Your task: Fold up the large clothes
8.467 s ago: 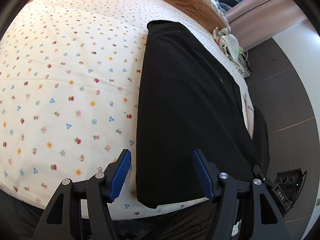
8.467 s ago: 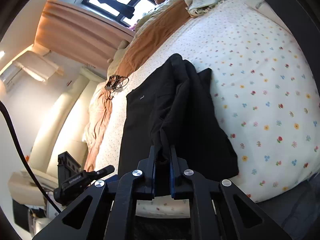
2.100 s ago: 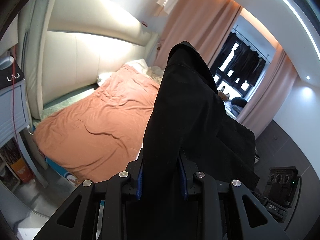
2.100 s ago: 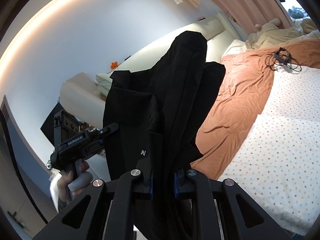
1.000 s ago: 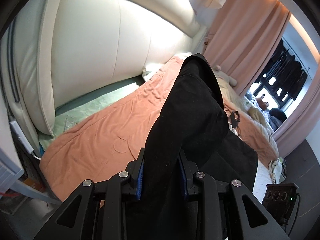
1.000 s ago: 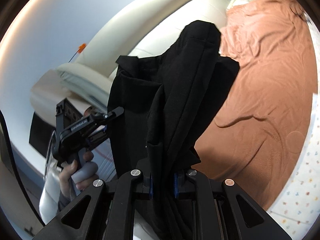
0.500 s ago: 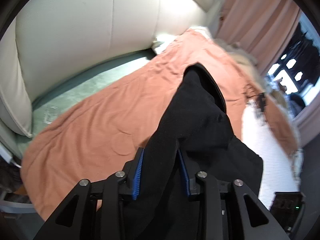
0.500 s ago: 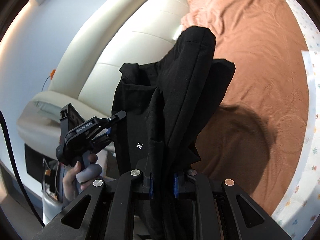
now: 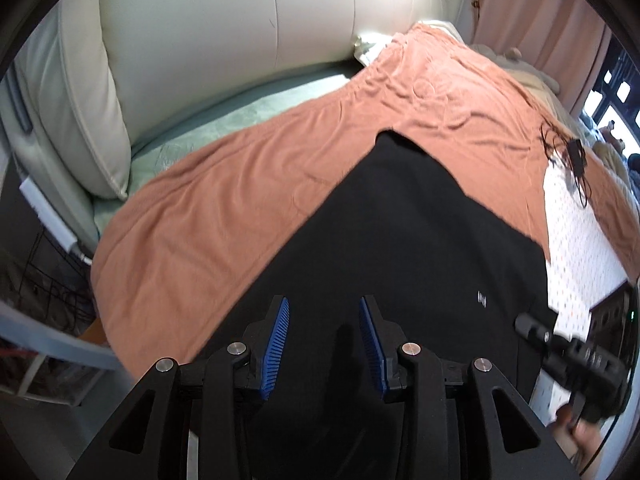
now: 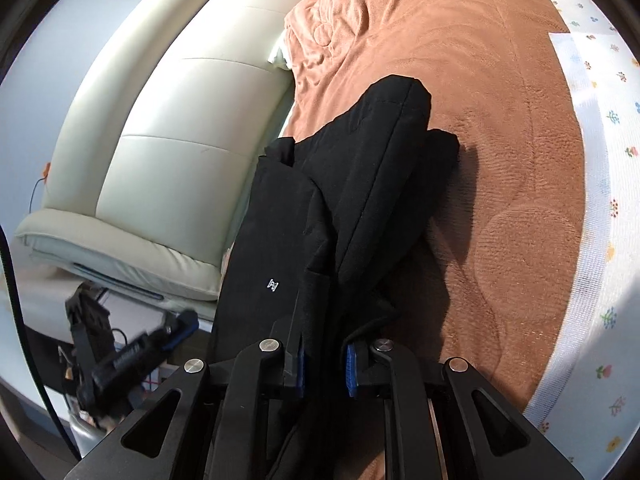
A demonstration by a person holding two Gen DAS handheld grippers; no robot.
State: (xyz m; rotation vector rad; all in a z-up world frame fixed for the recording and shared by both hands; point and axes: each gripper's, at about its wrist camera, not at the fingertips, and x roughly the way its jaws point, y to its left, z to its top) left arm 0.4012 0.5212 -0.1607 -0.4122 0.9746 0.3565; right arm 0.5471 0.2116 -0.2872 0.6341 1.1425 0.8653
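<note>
The folded black garment [image 9: 404, 232] lies on the orange blanket [image 9: 240, 200] at the bed's near edge. My left gripper [image 9: 324, 320] is open just above it, with the cloth below the blue pads and none between them. In the right wrist view the black garment [image 10: 360, 184] is bunched in thick folds. My right gripper [image 10: 324, 364] is still shut on its near edge, with cloth between the blue pads. A small white logo [image 10: 272, 285] shows on the flat panel.
A cream padded headboard [image 9: 200, 40] stands at the left. A floral sheet [image 10: 600, 200] covers the bed to the right of the blanket. A black cable [image 9: 568, 156] lies on the blanket. Clutter and a shelf sit by the bedside [image 9: 40, 320].
Both grippers have lowered the hanging garment onto the orange blanket. My left gripper has opened and let go of the cloth. My right gripper still holds it.
</note>
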